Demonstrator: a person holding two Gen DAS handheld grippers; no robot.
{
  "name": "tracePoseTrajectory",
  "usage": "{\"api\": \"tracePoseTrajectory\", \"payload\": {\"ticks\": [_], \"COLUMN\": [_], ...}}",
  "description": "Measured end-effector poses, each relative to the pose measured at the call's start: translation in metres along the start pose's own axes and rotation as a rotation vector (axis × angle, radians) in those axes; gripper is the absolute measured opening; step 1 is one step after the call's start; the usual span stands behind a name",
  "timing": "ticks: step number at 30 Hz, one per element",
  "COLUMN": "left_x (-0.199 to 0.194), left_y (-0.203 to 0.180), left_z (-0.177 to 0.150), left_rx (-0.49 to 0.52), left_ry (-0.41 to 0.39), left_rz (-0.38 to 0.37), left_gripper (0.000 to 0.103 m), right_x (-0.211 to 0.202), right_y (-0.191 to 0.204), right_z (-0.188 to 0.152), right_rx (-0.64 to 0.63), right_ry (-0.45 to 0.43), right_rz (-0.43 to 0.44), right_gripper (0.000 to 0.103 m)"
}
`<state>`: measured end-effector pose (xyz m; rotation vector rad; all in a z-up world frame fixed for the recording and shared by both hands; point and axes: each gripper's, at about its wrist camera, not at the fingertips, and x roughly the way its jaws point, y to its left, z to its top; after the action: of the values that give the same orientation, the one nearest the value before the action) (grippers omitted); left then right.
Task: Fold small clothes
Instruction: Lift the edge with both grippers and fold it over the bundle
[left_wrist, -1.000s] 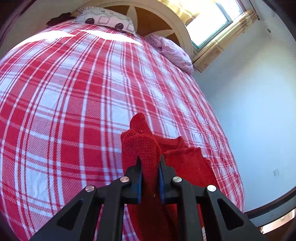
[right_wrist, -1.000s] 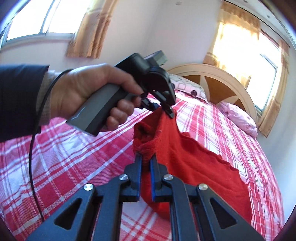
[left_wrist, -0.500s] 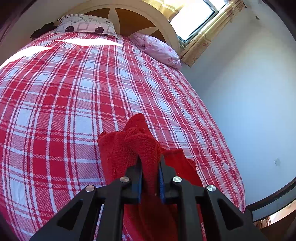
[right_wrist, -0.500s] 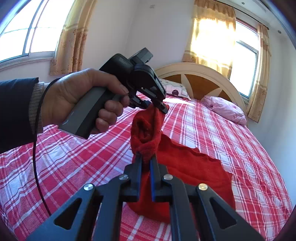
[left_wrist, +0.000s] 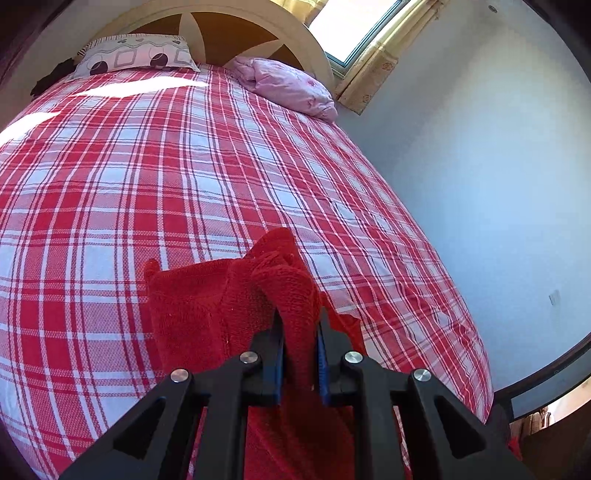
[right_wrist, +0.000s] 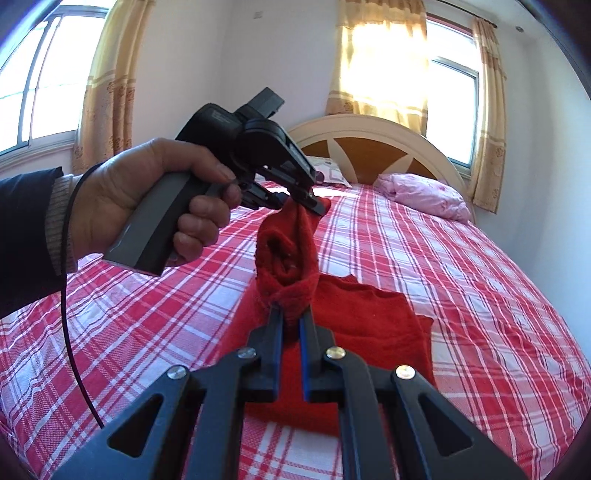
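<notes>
We hold the red knitted garment (right_wrist: 369, 325) by two bunched points of one edge, a claw on each. Our right claw (right_wrist: 291, 317) is clamped on a thick wad of the knit that bulges just past its fingertips; from that wad the cloth rises as a rolled, hollow-looking column to our left claw (right_wrist: 312, 203), which pinches the upper end of it. In the left wrist view the left claw (left_wrist: 299, 332) is likewise closed on a fold of the garment (left_wrist: 207, 314), which spills over and ahead of the fingertips and also hangs beneath the claw.

The rest of the garment lies on the bed (right_wrist: 480, 295), spread flat on the red-and-white plaid sheet (left_wrist: 147, 184) just beyond and to the right of the right claw (its far edge looks roughly straight, with a small corner jutting out at the right side).

Our left hand (right_wrist: 147, 206) grips the grey handle of the left device, a black cable (right_wrist: 68, 295) trailing from the wrist. There is a faint line of print on the black housing of that device, too small for us to read. We see no other legible writing or brand marks.
</notes>
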<state>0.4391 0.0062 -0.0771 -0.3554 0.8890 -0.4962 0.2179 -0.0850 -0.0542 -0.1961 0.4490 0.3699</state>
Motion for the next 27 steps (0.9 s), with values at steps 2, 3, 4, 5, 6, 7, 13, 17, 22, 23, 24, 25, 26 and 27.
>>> {"api": "tracePoseTrajectory", "payload": {"ticks": [2, 3, 4, 5, 6, 7, 13, 17, 22, 23, 24, 25, 26, 27], "left_x": [0.009, 0.014, 0.019, 0.025, 0.029, 0.035, 0.065, 0.086, 0.112, 0.117, 0.120, 0.122, 0.122, 0.119], "left_y": [-0.007, -0.010, -0.014, -0.017, -0.020, -0.022, -0.037, -0.049, -0.066, -0.070, -0.075, -0.082, -0.090, -0.097], "left_z": [0.000, 0.000, 0.000, -0.001, -0.001, -0.002, -0.009, -0.014, -0.024, -0.026, -0.029, -0.032, -0.034, -0.035], "left_rx": [0.010, 0.015, 0.019, 0.025, 0.030, 0.034, 0.050, 0.081, 0.181, 0.206, 0.231, 0.264, 0.300, 0.333], "left_ry": [0.011, 0.016, 0.023, 0.032, 0.038, 0.047, 0.092, 0.129, 0.167, 0.172, 0.175, 0.170, 0.160, 0.147], "left_rz": [-0.004, -0.003, -0.003, -0.004, -0.002, -0.003, -0.013, 0.002, 0.058, 0.072, 0.083, 0.097, 0.120, 0.131], "left_gripper": [0.014, 0.014, 0.014, 0.014, 0.014, 0.014, 0.014, 0.014, 0.014, 0.015, 0.015, 0.015, 0.018, 0.020], "right_x": [0.000, 0.000, 0.000, 0.001, 0.002, 0.003, 0.004, 0.005, 0.010, 0.011, 0.011, 0.011, 0.012, 0.012], "right_y": [-0.011, -0.015, -0.021, -0.025, -0.031, -0.036, -0.064, -0.079, -0.100, -0.103, -0.106, -0.109, -0.112, -0.114], "right_z": [-0.003, -0.004, -0.007, -0.008, -0.010, -0.012, -0.032, -0.041, -0.057, -0.061, -0.064, -0.067, -0.069, -0.072], "right_rx": [0.026, 0.035, 0.049, 0.060, 0.079, 0.092, 0.182, 0.237, 0.338, 0.356, 0.372, 0.388, 0.403, 0.421], "right_ry": [0.010, 0.013, 0.020, 0.027, 0.037, 0.044, 0.098, 0.131, 0.185, 0.196, 0.205, 0.214, 0.223, 0.232], "right_rz": [-0.010, -0.014, -0.021, -0.021, -0.020, -0.021, -0.034, -0.038, -0.020, -0.015, -0.013, -0.013, -0.008, -0.002], "right_gripper": [0.010, 0.010, 0.010, 0.010, 0.010, 0.010, 0.010, 0.010, 0.010, 0.010, 0.010, 0.010, 0.010, 0.010]}}
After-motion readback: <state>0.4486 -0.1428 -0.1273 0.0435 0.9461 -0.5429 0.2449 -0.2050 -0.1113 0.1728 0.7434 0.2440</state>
